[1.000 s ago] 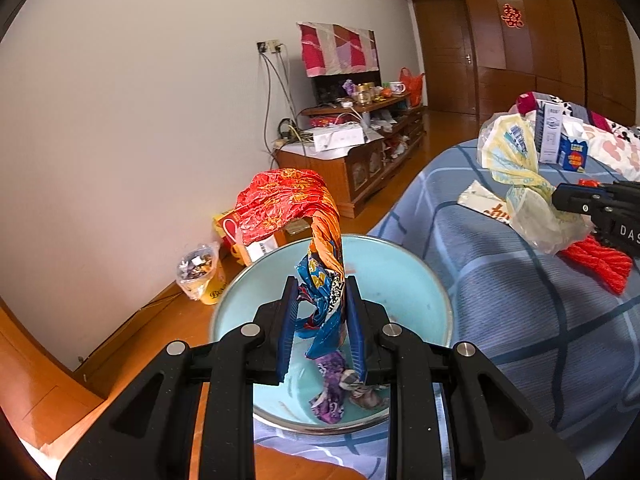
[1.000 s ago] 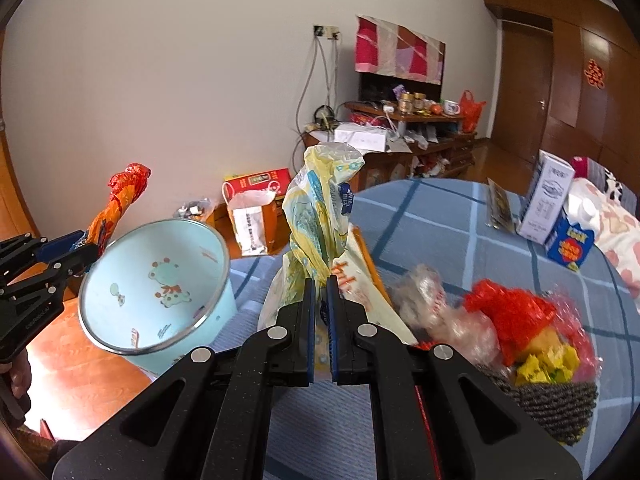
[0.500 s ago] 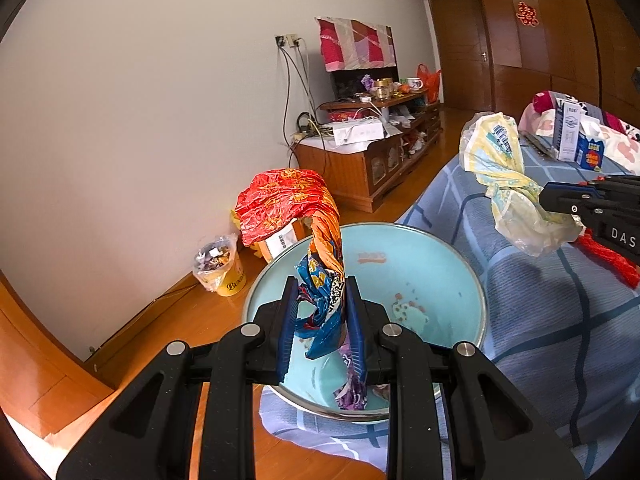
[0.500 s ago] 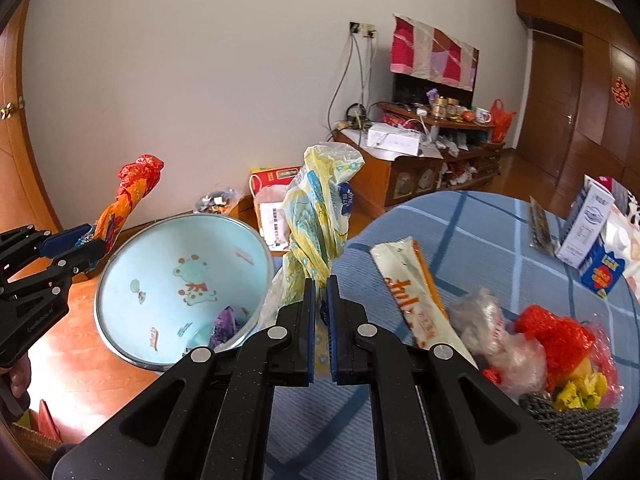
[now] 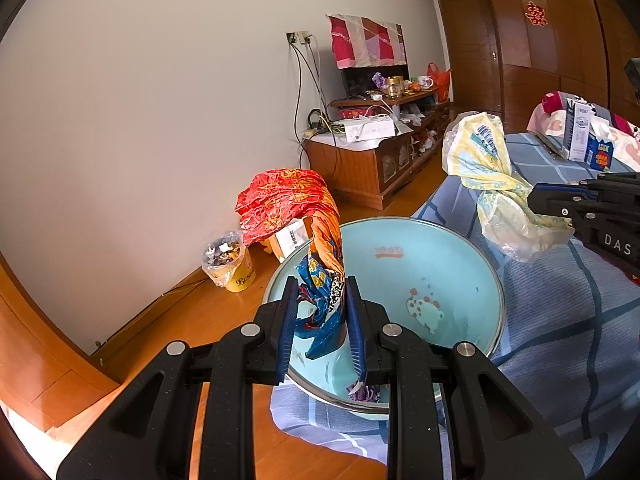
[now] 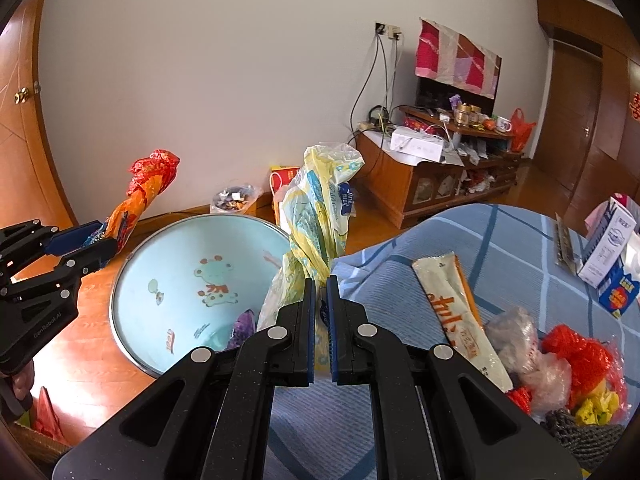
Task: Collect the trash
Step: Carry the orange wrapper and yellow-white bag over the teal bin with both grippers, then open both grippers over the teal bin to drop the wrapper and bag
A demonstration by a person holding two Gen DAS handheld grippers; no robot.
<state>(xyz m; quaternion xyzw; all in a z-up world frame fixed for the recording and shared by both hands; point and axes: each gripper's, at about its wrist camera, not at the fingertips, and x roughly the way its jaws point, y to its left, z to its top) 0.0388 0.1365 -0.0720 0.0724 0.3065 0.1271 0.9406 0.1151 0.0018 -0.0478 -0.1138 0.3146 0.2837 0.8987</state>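
2 claws, each loaded. Left claw (image 5: pixel 322 320): pinching twisted red-orange foil wrapper (image 5: pixel 316 240) above pale blue enamel basin (image 5: pixel 460 240), unchanged in position. Right claw (image 6: pixel 319 312): clamped tight on crumpled yellow-white plastic bag (image 6: pixel 316 208), now carried from blue checked bed (image 6: pixel 500 248) to the basin rim; release likely next.
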